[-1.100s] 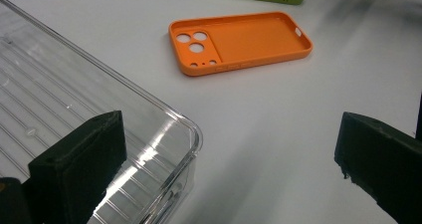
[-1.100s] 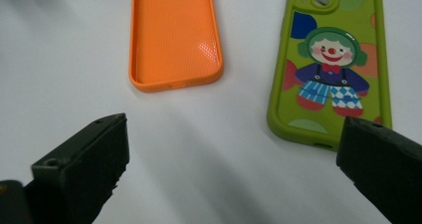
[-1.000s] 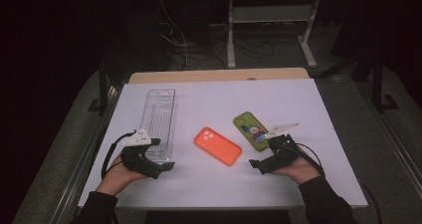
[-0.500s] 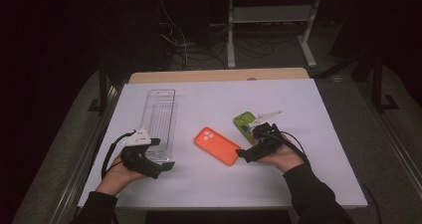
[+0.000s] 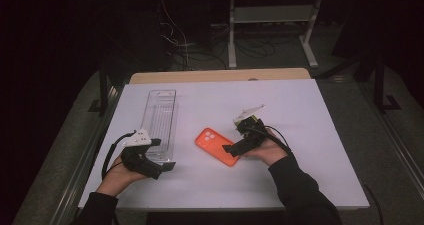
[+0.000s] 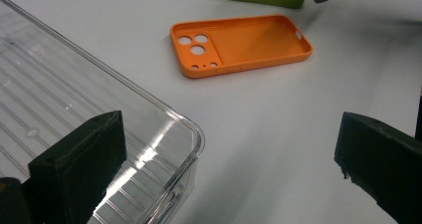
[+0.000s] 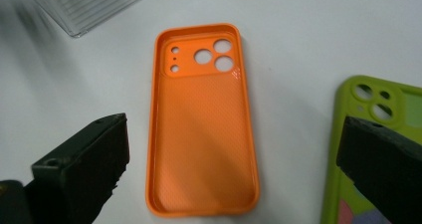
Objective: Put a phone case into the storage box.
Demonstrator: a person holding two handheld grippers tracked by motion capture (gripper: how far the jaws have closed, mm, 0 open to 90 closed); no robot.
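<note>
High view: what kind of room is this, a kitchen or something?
Probably a lab or workshop, not a kitchen: loose cables trail across the dark floor behind the white table, near a metal equipment stand.

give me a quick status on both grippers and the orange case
Right hand-held gripper open over orange phone case. Left hand-held gripper open at clear tray corner. Green phone case beside, not blocking.

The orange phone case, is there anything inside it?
Nothing: the orange phone case lies open side up on the white table, its textured floor bare between the right gripper jaws. What is beneath it is hidden.
</note>
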